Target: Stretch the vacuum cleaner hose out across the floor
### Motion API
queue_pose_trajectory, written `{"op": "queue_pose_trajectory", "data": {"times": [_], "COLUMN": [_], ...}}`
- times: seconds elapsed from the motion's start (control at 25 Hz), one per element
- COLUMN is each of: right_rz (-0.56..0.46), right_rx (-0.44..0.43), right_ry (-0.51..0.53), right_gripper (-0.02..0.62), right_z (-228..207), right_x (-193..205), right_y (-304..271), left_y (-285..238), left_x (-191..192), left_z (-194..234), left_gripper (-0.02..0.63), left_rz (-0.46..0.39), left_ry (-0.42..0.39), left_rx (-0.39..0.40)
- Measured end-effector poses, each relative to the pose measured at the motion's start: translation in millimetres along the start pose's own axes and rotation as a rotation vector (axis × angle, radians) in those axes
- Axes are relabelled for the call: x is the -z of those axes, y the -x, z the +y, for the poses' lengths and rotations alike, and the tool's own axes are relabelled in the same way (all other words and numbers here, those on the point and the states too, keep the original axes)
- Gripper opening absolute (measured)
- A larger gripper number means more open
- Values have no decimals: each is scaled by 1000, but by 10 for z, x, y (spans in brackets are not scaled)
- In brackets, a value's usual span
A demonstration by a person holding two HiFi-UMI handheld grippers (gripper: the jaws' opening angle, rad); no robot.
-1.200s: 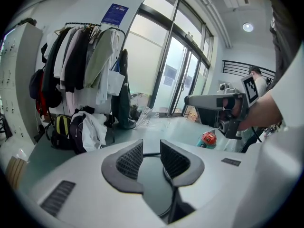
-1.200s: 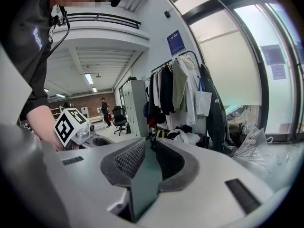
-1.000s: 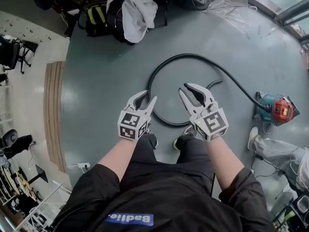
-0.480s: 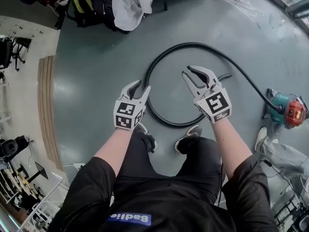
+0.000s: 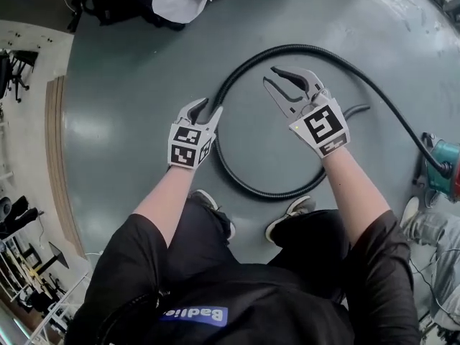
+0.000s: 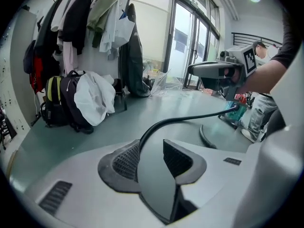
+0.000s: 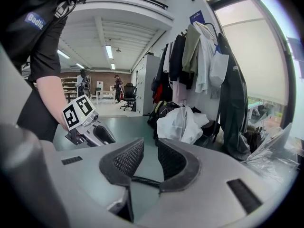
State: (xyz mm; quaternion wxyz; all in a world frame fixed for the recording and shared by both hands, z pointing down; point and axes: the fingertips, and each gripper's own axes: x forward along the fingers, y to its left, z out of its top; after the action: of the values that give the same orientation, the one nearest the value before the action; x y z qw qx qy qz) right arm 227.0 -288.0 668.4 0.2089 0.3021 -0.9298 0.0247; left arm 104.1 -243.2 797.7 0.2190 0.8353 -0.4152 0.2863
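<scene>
Am judging step: reaching down for hose [image 5: 237, 182], which is not yet gripped. Am planning to lower onto loop, clamp squarely across ribs near free end, then pull away from vacuum cleaner [image 5: 447, 165] and watch for kinks.

Left gripper [image 5: 205, 108]: jaws apart, empty, hovering over loop's left arc.

Right gripper [image 5: 271, 76]: jaws apart, empty, hovering inside loop and pointing toward far arc.

Hose is lying coiled on floor [image 5: 129, 121].

One hose [image 5: 302, 47] and one vacuum cleaner [image 5: 445, 162] are on the floor. Two grippers: left gripper [image 5: 207, 109], right gripper [image 5: 269, 76]
</scene>
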Motion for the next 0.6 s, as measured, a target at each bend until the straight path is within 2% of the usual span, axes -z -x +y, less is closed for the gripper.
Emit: {"op": "queue_pose_trajectory", "data": {"times": [0.12,0.24,0.36,0.44,0.6], "right_rz": [0,13,35,52,82], "right_rx": [-30,-53,-60,-53,-39], "right_ry": [47,85,95,94,80], "right_gripper": [81,84,87,94,131], "right_z": [37,42,25,1,-2], "right_x": [348,622,874,1049,1369], "right_y": [-262,-448,-504,-512,-588], "left_y": [-396,-701,-967,-1136,-1349], "left_x": [313,552,935,1305,2045], "left_z": [197,415,460,450,458], "left_gripper": [150,152,156,166,229], "left_rz": [56,122,204,265,347], "left_ry": [-14,-74,-115,-98,8], "left_rx": [6,-21,-50,-81,-153]}}
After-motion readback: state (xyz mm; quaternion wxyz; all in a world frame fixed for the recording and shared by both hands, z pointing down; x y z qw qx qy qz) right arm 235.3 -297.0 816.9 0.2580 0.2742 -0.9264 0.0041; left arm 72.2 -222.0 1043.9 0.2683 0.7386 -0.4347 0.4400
